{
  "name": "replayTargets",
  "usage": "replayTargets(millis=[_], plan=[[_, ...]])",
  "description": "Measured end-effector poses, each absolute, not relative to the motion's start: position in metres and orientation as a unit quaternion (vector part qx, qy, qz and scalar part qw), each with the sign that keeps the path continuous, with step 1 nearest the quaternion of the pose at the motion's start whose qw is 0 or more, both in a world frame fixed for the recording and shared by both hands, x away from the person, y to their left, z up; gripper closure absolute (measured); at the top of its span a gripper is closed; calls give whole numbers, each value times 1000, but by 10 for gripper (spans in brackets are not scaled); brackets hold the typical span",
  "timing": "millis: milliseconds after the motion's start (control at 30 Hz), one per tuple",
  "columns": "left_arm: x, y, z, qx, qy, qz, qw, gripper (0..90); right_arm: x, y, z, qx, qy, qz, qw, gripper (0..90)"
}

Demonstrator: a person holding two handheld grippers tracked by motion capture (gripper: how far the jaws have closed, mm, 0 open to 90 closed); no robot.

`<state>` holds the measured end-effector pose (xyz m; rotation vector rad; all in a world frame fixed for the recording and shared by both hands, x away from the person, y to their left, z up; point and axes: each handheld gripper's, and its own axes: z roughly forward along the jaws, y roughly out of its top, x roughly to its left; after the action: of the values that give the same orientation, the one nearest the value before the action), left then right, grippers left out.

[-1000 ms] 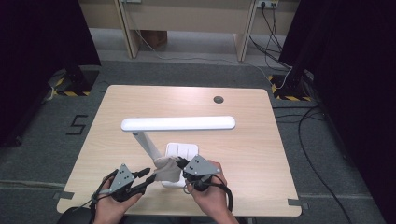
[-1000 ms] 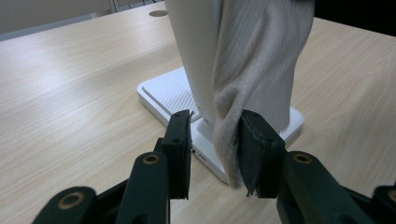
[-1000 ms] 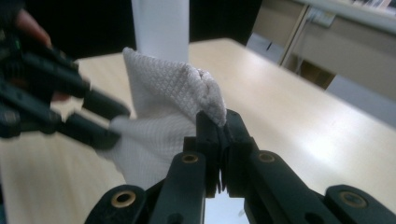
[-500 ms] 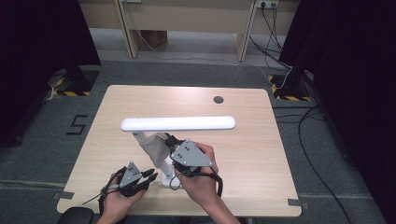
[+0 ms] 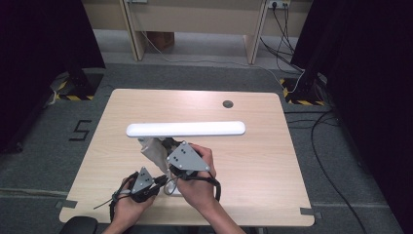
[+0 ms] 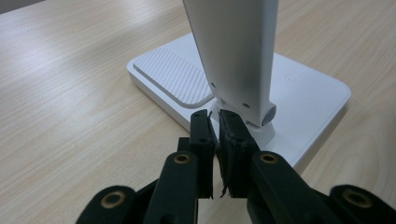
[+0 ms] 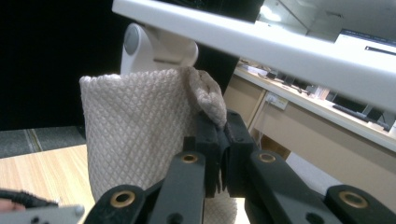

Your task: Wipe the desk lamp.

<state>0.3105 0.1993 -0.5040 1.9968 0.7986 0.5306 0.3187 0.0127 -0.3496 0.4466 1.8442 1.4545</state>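
The right gripper point(image 5: 170, 155) is lifting the cloth point(image 5: 155, 152) up the lamp arm point(image 5: 151, 146). The left gripper point(image 5: 158, 181) is closing, seemingly empty, at the base point(image 6: 299, 93).

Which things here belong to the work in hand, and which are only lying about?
In use:
- white desk lamp
- cream cloth, pinched by the right gripper against the lamp's arm
- left gripper, jaws closed at the lamp's hinge

Lying about:
- dark round cap in the table
- floor cables

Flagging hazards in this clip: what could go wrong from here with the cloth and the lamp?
The right tool pinches only a fold of the cloth, so it may slip off the lamp arm. The left tool, shut at the hinge, may not steady the lamp base, which could tip.
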Motion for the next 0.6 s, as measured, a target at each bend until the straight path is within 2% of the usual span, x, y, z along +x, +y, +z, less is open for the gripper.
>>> replayTargets(millis=[600], plan=[[313,196,-514,818,314,205,437,864,323,22,-350,175,715,573,360,875]])
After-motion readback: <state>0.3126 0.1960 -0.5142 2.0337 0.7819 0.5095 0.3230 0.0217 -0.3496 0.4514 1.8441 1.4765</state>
